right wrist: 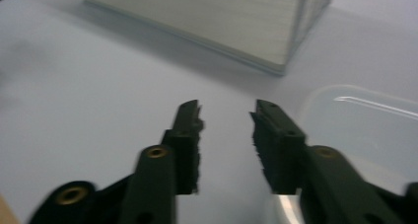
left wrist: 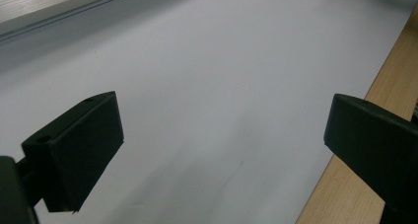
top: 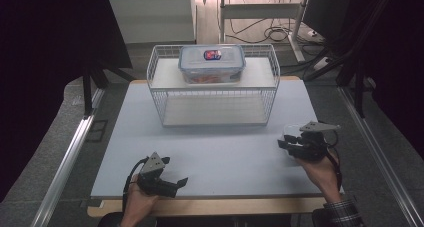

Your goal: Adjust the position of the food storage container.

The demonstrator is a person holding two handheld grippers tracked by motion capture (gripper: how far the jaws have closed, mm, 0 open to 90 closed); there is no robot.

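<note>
Right gripper [right wrist: 226,116] beside clear lid [right wrist: 365,130]

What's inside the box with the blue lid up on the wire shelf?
Through the clear wall of the lidded box on the wire shelf, something orange-red shows near the bottom. The lid's sticker and the blur hide what it really is, so I cannot tell.

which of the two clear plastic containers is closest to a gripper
The small clear container on the table beside the right gripper; the lidded container sits on the wire rack.
</note>
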